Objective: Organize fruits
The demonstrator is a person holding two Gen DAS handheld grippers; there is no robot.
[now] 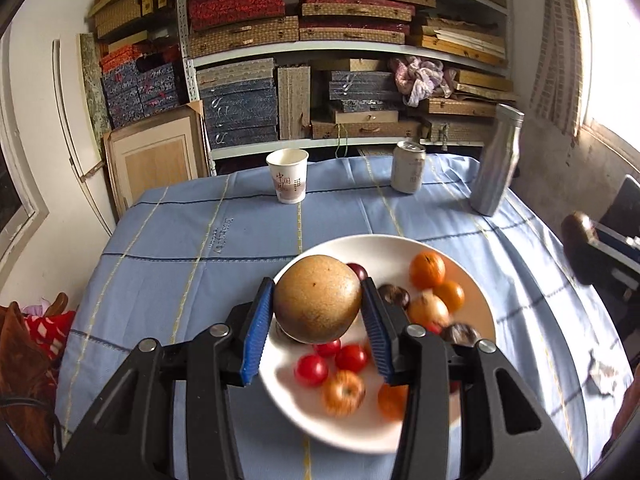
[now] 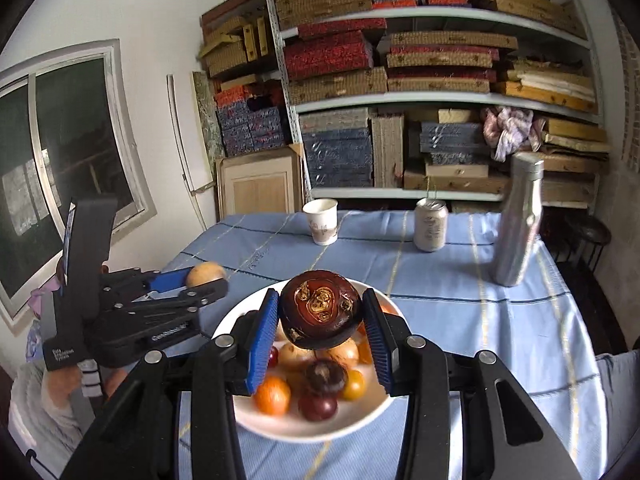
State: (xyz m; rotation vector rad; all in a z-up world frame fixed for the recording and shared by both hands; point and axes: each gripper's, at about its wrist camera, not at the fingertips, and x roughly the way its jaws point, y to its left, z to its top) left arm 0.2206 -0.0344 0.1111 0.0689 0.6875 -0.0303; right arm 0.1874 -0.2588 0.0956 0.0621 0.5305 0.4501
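Observation:
My left gripper (image 1: 318,308) is shut on a round tan-brown fruit (image 1: 318,298) and holds it over the left part of a white plate (image 1: 384,248). The plate carries oranges (image 1: 427,269), cherry tomatoes (image 1: 311,369) and dark chestnut-like fruits (image 1: 394,294). My right gripper (image 2: 320,316) is shut on a dark maroon mangosteen (image 2: 322,312) above the same plate (image 2: 240,312). In the right wrist view the left gripper (image 2: 200,284) with its tan fruit (image 2: 205,274) shows at the left. The right gripper also shows at the right edge of the left wrist view (image 1: 580,240).
A blue cloth (image 1: 180,272) covers the table. At its far side stand a paper cup (image 1: 288,176), a drink can (image 1: 408,166) and a steel bottle (image 1: 498,160). Shelves of boxes (image 1: 340,40) stand behind. A crumpled wrapper (image 1: 602,372) lies at the right.

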